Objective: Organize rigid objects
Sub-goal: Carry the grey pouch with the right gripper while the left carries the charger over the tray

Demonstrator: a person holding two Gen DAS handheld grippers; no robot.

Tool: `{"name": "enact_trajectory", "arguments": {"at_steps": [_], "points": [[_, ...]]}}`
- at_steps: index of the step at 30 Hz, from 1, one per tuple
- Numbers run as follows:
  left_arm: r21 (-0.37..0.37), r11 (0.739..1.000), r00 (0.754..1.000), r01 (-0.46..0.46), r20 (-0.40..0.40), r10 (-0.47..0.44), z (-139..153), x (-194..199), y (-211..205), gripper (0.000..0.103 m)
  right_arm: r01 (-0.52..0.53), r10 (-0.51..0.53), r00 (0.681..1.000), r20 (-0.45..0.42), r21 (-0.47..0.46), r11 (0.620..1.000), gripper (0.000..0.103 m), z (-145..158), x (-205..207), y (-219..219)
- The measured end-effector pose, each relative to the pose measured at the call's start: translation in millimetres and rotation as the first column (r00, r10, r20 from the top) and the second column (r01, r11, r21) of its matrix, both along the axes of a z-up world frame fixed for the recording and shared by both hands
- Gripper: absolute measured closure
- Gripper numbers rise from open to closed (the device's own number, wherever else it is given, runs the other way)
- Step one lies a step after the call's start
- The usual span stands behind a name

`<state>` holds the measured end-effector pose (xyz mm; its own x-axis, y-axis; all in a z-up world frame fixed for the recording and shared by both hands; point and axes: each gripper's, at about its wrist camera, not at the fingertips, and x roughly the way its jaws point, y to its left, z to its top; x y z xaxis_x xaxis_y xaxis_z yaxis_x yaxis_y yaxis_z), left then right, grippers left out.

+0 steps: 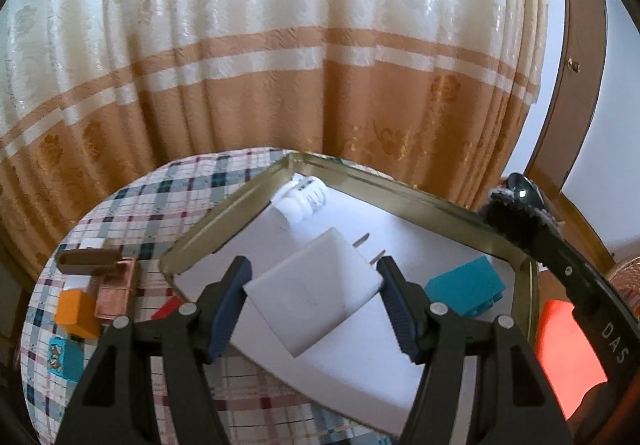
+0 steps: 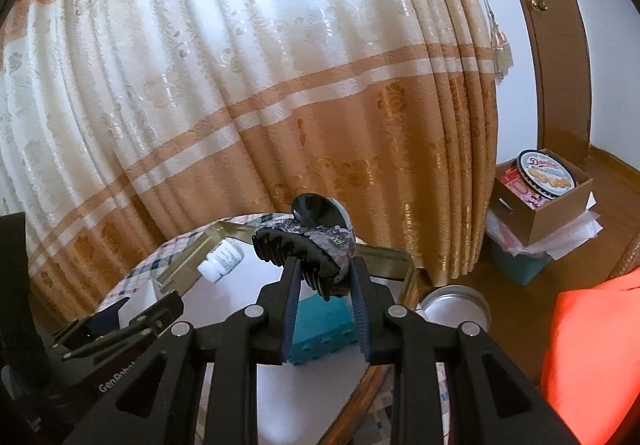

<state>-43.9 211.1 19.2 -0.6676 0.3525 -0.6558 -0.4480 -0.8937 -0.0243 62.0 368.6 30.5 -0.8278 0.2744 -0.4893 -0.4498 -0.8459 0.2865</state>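
My left gripper (image 1: 314, 277) is shut on a white plug charger (image 1: 316, 289) and holds it over the gold-rimmed tray (image 1: 400, 191). In the tray lie a white bottle (image 1: 304, 197) and a teal block (image 1: 466, 287). My right gripper (image 2: 324, 273) is shut on a dark patterned hair claw clip (image 2: 316, 245), above the tray's right side; the clip also shows in the left wrist view (image 1: 516, 213). The right wrist view also shows the bottle (image 2: 221, 260), the teal block (image 2: 320, 325) and the tray rim (image 2: 384, 257).
On the plaid tablecloth (image 1: 192, 181) left of the tray lie a brown stick (image 1: 88, 259), a copper piece (image 1: 116, 293), an orange block (image 1: 76, 313), a red piece (image 1: 168, 307) and a blue cube (image 1: 66, 357). A round tin (image 2: 456, 305), a cardboard box (image 2: 548, 201) and orange fabric (image 2: 592, 357) are on the right.
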Motion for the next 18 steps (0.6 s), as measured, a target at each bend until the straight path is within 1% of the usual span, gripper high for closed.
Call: {"name": "enact_trajectory", "arguments": {"at_steps": [12,18], "points": [[-0.046,0.999,0.998,0.011,0.059,-0.009,-24,-2,16,0.038,0.001,-0.001,0.998,0.070,-0.005,1.000,0.076,-13,-13,5],[-0.060,0.998,0.998,0.022,0.061,-0.018,-29,1,23,0.038,0.006,-0.004,0.996,0.088,-0.014,1.000,0.076,-19,-14,6]]}}
